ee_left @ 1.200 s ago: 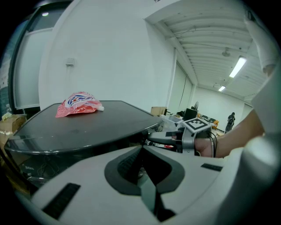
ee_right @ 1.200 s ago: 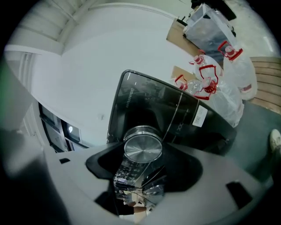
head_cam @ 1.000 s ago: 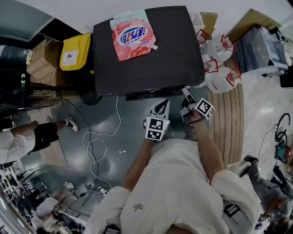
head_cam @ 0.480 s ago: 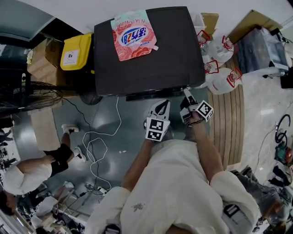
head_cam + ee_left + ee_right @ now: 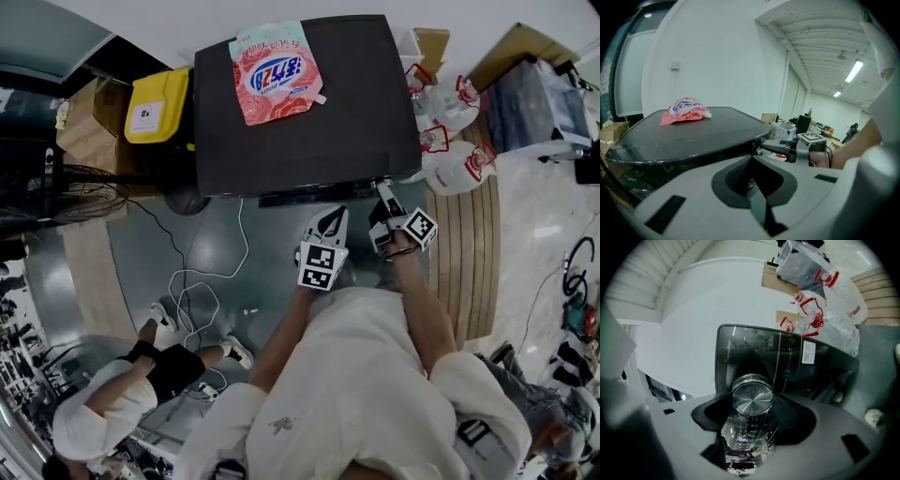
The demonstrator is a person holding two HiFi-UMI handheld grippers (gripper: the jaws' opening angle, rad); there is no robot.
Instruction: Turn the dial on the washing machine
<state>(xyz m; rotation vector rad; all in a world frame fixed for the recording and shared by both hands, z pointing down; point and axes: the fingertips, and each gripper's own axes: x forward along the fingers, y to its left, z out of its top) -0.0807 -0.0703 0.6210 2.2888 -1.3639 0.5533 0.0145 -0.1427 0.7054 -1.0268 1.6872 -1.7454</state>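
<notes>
Right tool (image 5: pixel 382 192) is closed about halfway onto the chrome dial (image 5: pixel 751 397), pads pressed on either side of its rim. The dial is set in the front control panel of the washing machine (image 5: pixel 309 103), towards the panel's right end. The grip is taken head-on along the dial's axis, judged so that a roll of the wrist turns it directly.

Left tool (image 5: pixel 328 220) is held just left of the right one, short of the panel, jaws together on nothing; it is judged parked clear of the work.

A red detergent pouch (image 5: pixel 274 70) lies on the far-left part of the lid, well apart from the dial.

Room: open floor on the near side, with a white cable (image 5: pixel 192 291) looped to the left. Plastic jugs (image 5: pixel 450 141) are crowded at the machine's right edge, so little room is judged left for swinging the elbow rightward
</notes>
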